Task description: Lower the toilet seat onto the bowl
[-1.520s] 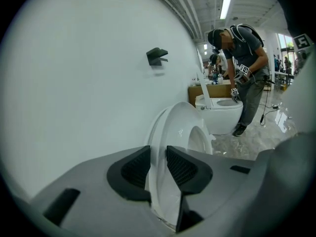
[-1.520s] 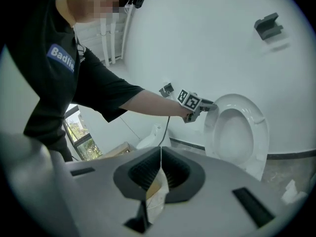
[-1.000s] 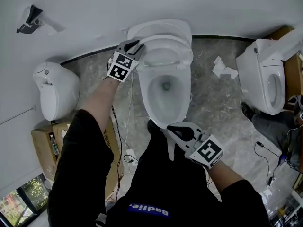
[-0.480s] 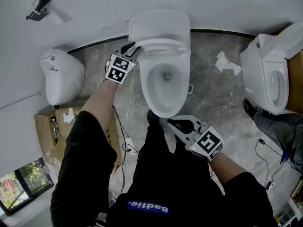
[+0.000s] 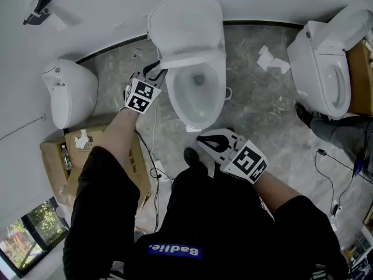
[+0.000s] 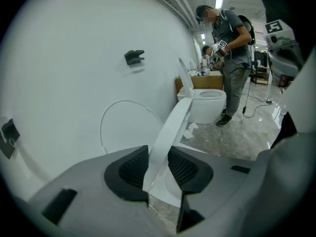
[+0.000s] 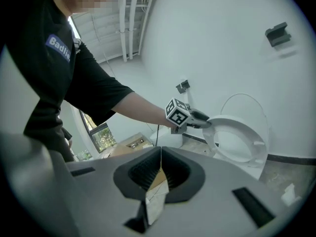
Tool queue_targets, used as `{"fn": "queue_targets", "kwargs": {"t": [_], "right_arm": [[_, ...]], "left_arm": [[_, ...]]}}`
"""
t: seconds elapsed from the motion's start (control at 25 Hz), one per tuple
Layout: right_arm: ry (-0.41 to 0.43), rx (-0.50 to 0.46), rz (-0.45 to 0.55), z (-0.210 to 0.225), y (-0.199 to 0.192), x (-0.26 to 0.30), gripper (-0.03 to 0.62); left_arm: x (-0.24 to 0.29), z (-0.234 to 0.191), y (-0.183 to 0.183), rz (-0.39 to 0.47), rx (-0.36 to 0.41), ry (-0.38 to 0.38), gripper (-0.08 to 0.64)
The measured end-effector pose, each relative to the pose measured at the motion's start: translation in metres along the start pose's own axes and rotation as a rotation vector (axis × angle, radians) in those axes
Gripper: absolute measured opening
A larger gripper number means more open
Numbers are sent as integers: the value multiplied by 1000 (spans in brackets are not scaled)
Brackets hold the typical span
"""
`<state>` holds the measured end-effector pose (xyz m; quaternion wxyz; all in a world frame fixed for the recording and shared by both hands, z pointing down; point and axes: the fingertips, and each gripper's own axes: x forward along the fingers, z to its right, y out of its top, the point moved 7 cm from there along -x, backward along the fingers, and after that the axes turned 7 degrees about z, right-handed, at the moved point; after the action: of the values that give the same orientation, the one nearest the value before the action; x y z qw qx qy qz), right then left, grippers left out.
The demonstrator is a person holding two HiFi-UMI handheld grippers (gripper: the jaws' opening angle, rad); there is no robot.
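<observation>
A white toilet stands in the middle of the floor with its lid [image 5: 186, 22] raised against the wall. The toilet seat [image 5: 195, 59] hangs tilted partway between the lid and the bowl [image 5: 195, 95]. My left gripper [image 5: 158, 67] is shut on the seat's left rim. In the left gripper view the seat's edge [image 6: 170, 125] runs up between the dark pads [image 6: 133, 167]; those jaws have just been opening a little, with the seat still between them. My right gripper [image 5: 205, 137] hovers in front of the bowl, shut and empty. In the right gripper view its pads [image 7: 148, 169] meet, and beyond them is the tilted seat [image 7: 237, 139].
Another toilet [image 5: 326, 69] stands at the right, and a white fixture [image 5: 67, 92] at the left beside cardboard boxes [image 5: 64, 156]. Paper scraps [image 5: 271, 60] and cables [image 5: 152, 156] lie on the floor. A person [image 6: 232, 48] stands by the far toilet. A bracket [image 5: 38, 10] is on the wall.
The seat has swung down away from the lid toward the bowl, and my left gripper has come down and toward me with it. The right gripper has drifted slightly left.
</observation>
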<state>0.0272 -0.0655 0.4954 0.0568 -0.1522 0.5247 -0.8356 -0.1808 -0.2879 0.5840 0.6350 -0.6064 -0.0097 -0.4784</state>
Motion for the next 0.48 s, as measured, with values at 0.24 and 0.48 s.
{"fn": "queue_targets", "kwargs": {"t": [0.24, 0.48], "right_arm": [[-63, 6, -23, -44, -16, 24, 28], [-154, -2, -15, -83, -40, 35, 28]], "left_arm": [[-15, 58, -32, -66, 156, -154, 135], [-17, 105, -58, -97, 264, -243, 144]]}}
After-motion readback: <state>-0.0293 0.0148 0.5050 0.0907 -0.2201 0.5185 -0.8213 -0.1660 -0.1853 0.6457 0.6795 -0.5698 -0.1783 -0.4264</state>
